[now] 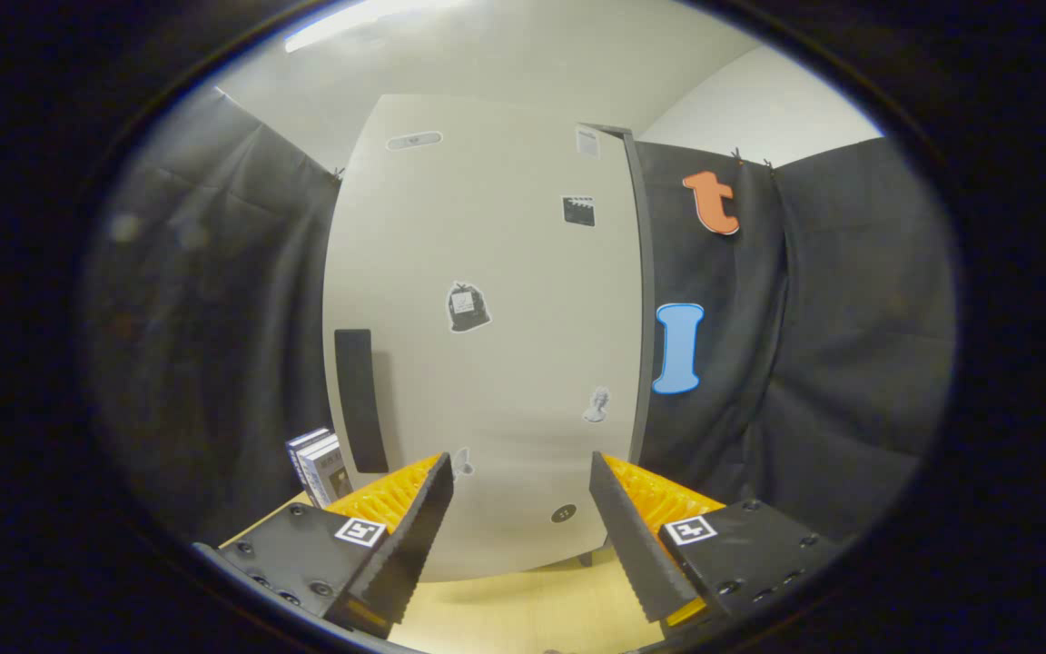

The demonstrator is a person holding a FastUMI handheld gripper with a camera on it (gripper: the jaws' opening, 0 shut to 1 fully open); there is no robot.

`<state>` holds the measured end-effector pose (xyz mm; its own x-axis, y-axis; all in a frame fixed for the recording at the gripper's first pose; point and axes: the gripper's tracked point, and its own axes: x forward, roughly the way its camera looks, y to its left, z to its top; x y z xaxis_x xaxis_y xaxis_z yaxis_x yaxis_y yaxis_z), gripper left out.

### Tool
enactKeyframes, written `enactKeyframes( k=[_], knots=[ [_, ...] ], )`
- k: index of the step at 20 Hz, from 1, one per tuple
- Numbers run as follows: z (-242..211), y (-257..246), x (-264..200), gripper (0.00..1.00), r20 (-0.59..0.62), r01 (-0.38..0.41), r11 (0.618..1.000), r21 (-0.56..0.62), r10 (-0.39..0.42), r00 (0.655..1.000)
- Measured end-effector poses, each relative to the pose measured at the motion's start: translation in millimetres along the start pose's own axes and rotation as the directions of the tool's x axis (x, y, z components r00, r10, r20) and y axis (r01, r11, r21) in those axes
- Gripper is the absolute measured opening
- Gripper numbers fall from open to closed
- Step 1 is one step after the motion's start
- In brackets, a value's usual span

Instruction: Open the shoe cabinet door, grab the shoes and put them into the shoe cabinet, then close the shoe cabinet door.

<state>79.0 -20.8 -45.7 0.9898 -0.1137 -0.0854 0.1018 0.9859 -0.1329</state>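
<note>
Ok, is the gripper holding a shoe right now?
No, the gripper is open with nothing between its fingers, pointing at the closed cabinet door just ahead.

Hand-held gripper held level — fingers spread wide; nothing between them.

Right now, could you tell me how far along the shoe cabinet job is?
Nothing looks done: the cabinet door stands shut, its dark handle untouched. The gripper is open and empty, facing the door. Opening it, loading shoes and closing it all remain.
</note>
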Motion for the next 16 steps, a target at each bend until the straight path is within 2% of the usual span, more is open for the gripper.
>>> enactKeyframes(
  k=[16],
  knots=[
    [0.5, 3.7, -3.3, 0.95, 0.021, -0.013, 1.000, 0.005, 0.013, 1.000]
  ],
)
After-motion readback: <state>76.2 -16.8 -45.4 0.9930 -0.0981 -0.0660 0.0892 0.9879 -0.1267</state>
